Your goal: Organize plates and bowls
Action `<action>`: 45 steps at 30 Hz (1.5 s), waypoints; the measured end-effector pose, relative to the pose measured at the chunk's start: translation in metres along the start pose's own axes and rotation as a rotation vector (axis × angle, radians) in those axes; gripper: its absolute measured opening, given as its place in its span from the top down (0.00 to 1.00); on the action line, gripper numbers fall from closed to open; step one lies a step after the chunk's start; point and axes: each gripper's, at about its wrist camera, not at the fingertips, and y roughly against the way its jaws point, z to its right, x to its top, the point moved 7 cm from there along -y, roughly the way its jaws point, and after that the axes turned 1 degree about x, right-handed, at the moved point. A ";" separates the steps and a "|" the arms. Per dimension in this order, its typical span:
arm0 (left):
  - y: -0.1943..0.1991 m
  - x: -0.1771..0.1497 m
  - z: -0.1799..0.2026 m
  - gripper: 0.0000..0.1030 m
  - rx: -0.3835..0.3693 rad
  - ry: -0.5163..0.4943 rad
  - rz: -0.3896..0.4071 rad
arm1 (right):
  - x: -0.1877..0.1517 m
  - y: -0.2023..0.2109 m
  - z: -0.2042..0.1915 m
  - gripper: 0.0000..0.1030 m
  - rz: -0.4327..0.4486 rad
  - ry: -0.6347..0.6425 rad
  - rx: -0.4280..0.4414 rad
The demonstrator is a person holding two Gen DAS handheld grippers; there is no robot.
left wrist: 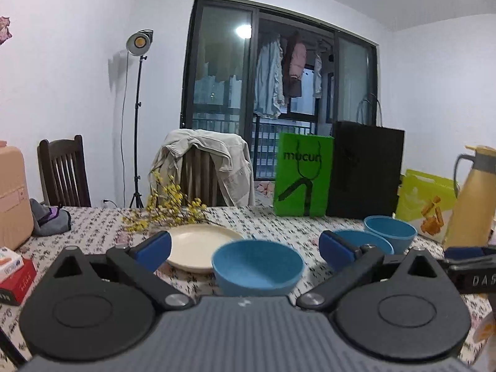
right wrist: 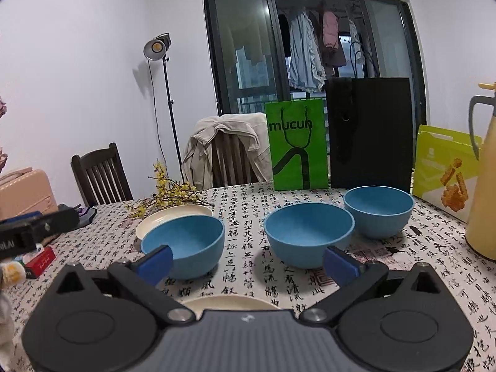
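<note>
Three blue bowls stand on the patterned tablecloth: a left bowl [right wrist: 186, 245], a middle bowl [right wrist: 308, 232] and a right bowl [right wrist: 378, 210]. A cream plate [right wrist: 173, 215] lies behind the left bowl. A second cream plate [right wrist: 232, 302] shows just under my right gripper [right wrist: 248, 263], which is open and holds nothing. My left gripper [left wrist: 245, 249] is open too, its fingers wide on either side of the near blue bowl [left wrist: 257, 266] without touching it. The cream plate [left wrist: 198, 243] sits behind that bowl to the left. The right finger partly hides another bowl [left wrist: 365, 241].
A green paper bag [right wrist: 297, 148], a black bag [right wrist: 372, 133] and a yellow-green box [right wrist: 443, 170] line the table's far edge. A yellow jug [right wrist: 483, 186] stands at the right. Yellow flower sprigs [right wrist: 170, 195] and a red box [right wrist: 40, 262] lie at the left. Chairs stand behind the table.
</note>
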 end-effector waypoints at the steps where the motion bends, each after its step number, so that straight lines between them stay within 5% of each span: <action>1: -0.003 0.005 -0.002 0.00 0.007 0.004 0.002 | 0.004 -0.003 0.000 0.00 -0.005 -0.001 0.002; 27: -0.104 0.076 -0.092 0.00 0.121 0.336 -0.111 | 0.096 -0.081 -0.046 0.00 -0.066 0.005 0.043; 45: -0.172 0.053 -0.151 0.00 0.217 0.406 -0.205 | 0.119 -0.197 -0.067 0.00 -0.223 -0.056 0.018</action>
